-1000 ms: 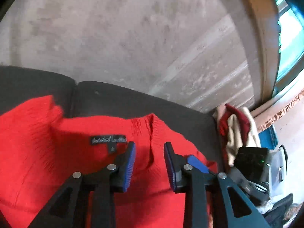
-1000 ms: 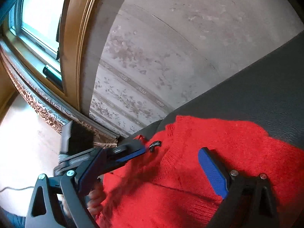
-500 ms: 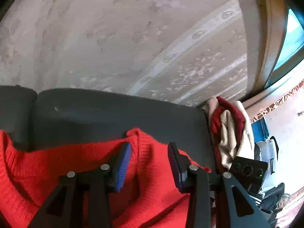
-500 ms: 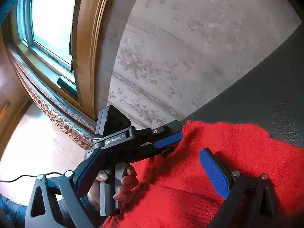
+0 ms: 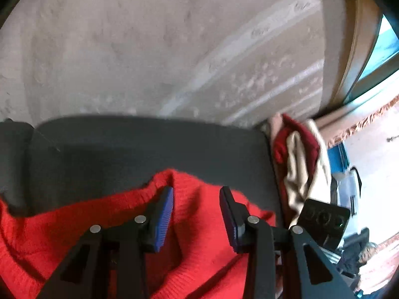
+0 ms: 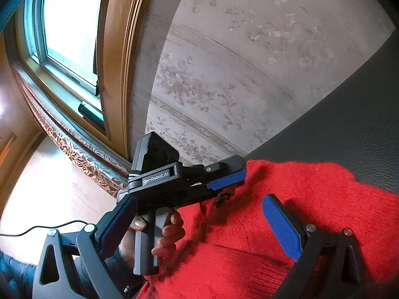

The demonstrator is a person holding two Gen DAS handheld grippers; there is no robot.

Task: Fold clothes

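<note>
Dark cushions of a sofa point(image 5: 149, 149) back onto a pale flowered wall point(image 6: 249, 62), and over the cushion lies a red sweater point(image 5: 199, 204), its ribbed collar edge rising toward the backrest. In the left wrist view the left gripper point(image 5: 197, 214) points down at that edge with its blue pads partly spread; knit shows in the gap between them, but neither pad visibly presses on it, so it seems to grip nothing. In the right wrist view the right gripper point(image 6: 204, 224) stands wide apart and empty, with the sweater lying under and beyond its far-side finger point(image 6: 281, 226). The person's hand point(image 6: 159, 231) on the left tool's handle shows between those fingers. The garment's top edge runs crosswise to the left fingers, just ahead of their tips, so the left hand looks nearer for taking the collar or shoulder. A heap of other clothes point(image 5: 299, 154) sits well off past the left gripper's right finger.
</note>
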